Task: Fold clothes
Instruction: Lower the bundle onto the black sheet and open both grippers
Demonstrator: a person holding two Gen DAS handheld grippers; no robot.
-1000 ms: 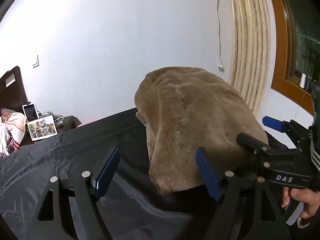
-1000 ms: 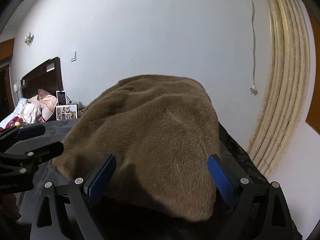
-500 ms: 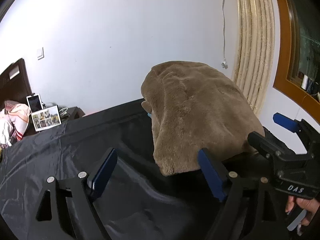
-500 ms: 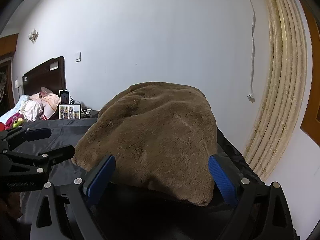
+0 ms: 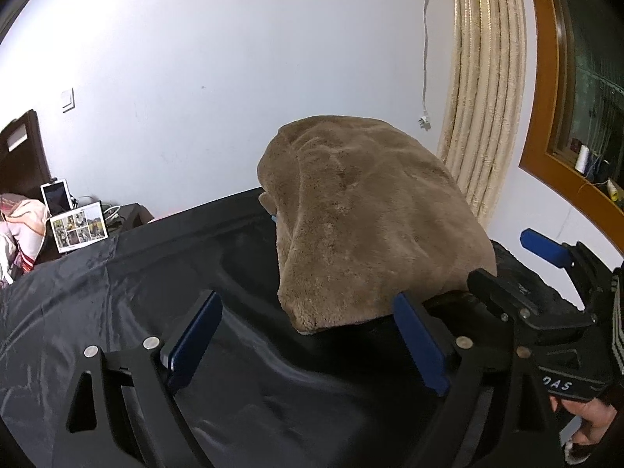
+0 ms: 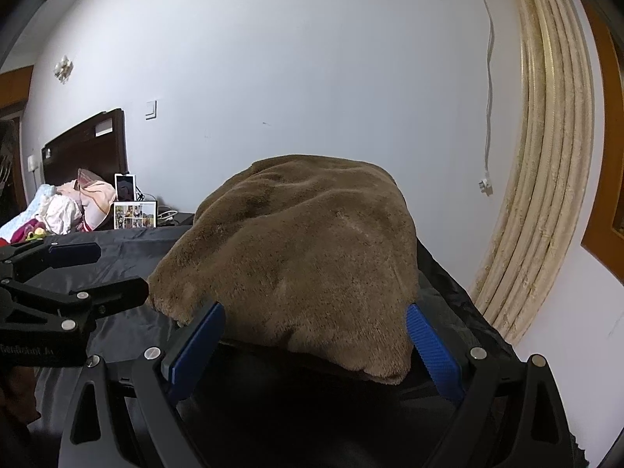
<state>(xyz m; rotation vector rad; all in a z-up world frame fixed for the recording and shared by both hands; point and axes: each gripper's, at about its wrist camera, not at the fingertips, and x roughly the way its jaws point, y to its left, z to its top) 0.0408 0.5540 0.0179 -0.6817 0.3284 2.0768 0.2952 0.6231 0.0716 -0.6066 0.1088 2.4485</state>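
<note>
The folded brown fleece garment [image 5: 374,226] lies in a mound on the black-covered counter [image 5: 117,296], just ahead of both claws and free of them. The left claw [image 5: 308,335] has just been spreading its jaws and stands released, only the garment's near corner showing between its blue pads. The right claw [image 6: 312,341] is also released, its blue fingers [image 6: 433,347] flanking the near edge without pressing it.

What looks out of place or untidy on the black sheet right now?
Little stands out. The brown fleece garment lies folded in a thick bundle on the black sheet. A small blue bit peeks out under its far left edge; what it is cannot be told.
</note>
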